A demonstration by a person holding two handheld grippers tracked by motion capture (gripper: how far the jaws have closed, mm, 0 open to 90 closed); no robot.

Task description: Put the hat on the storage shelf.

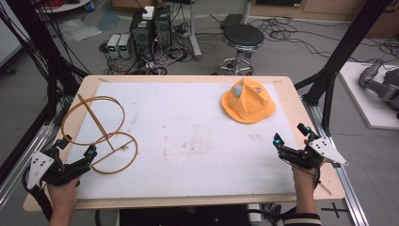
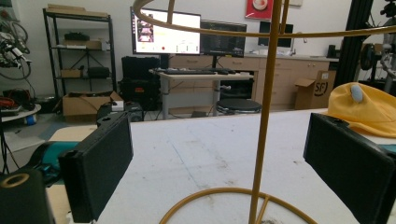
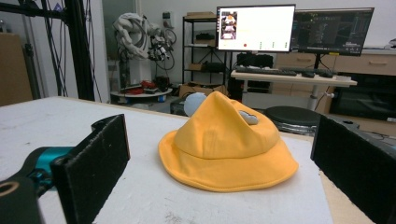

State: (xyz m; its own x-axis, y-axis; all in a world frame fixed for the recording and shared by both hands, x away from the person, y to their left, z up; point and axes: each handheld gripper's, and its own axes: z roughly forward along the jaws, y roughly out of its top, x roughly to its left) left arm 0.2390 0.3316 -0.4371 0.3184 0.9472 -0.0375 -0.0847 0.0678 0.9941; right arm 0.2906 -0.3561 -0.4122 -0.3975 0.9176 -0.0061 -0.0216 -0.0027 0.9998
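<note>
Nearest the high view's camera, two forearms come in from the bottom edge, each hand gripping a black two-jaw gripper at the near corners of the table (image 1: 291,101). The left gripper (image 1: 76,147) sits at the near left, its jaws spread wide apart and holding nothing; its tips lie just beside the base ring of a yellow wire stand (image 1: 101,134), which rests on the white mat (image 1: 188,136) at the table's left side. In the left gripper view the stand's upright rod (image 2: 264,116) rises between the two open jaws without touching either, with the base ring curving low in front and an upper hoop crossing the top of the frame. The right gripper (image 1: 291,134) is at the near right, a grey three-cornered plate on top, its jaws likewise parted and empty. An orange bucket hat (image 1: 248,101) lies brim-down on the mat toward the far right corner, well apart from the right gripper; in the right gripper view the hat (image 3: 226,144) sits centred ahead between the open jaws, with pale grey-blue ears on its crown. Beyond the table, a black stool (image 1: 242,37) stands on the grey floor among cables and computer towers (image 1: 150,28).
</note>
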